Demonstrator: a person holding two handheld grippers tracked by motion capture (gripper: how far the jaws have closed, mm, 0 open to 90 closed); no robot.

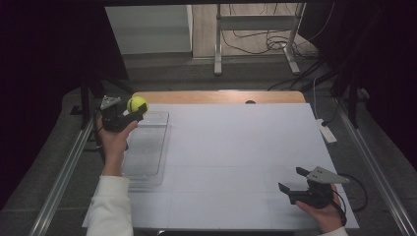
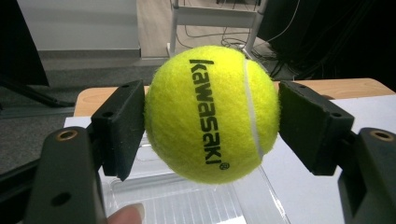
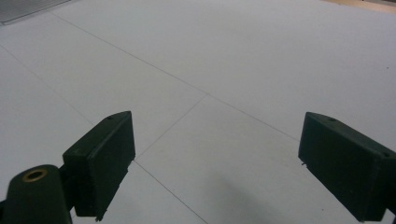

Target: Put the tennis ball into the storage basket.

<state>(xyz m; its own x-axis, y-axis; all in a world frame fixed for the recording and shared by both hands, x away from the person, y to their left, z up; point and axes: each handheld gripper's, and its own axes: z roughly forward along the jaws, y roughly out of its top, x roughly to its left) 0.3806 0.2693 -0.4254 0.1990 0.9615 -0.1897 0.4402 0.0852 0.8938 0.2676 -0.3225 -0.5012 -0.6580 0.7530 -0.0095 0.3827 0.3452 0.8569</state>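
Left gripper [image 2: 212,121] clamps tennis ball [image 2: 211,113], lettering running vertically; right gripper [image 3: 215,163] apparently empty, jaws apart.

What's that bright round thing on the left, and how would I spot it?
Start at the white table and go to its far left, above the clear plastic tray. There the left gripper clamps a tennis ball: fuzzy, yellow-green, printed "kawasaki", the one bright thing here.
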